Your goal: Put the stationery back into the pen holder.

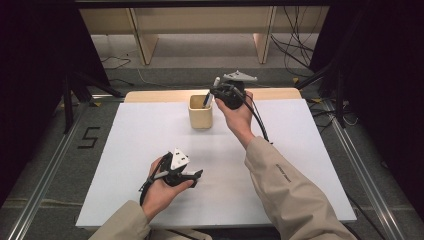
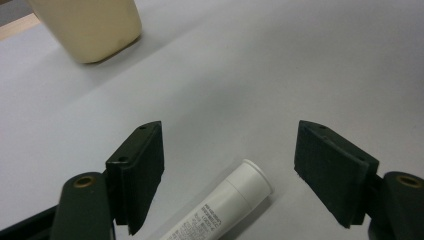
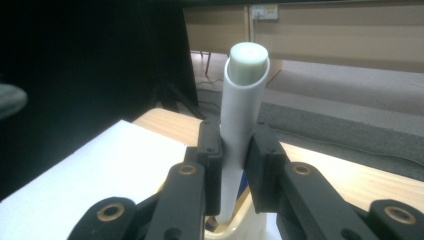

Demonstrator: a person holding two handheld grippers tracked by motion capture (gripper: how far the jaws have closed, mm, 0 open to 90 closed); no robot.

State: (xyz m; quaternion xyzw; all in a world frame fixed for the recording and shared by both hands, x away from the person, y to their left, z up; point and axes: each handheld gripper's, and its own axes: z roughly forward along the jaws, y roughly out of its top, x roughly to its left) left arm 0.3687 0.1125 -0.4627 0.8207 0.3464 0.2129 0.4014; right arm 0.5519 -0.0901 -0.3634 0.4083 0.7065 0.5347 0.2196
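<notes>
Gripping a grey tube (image 3: 243, 120), the right gripper (image 1: 218, 93) has it poking down into the beige cup (image 1: 200, 116). Left gripper (image 2: 227, 170) sits wide open over a white tube (image 2: 220, 207) lying on the table (image 1: 280, 165).

Grey floor (image 1: 60, 165) (cables), wooden shelving (image 1: 200, 25).

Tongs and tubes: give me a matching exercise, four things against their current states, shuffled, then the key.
Things:
1. left tongs
2. right tongs
3. cream cup
4. white tube with printed label

States:
A. lying flat on the white table cover
B. open, jaws wide apart
C. upright, with a tube's lower end inside
D. shut on a plain white tube

Pairs: 1-B, 2-D, 3-C, 4-A
</notes>
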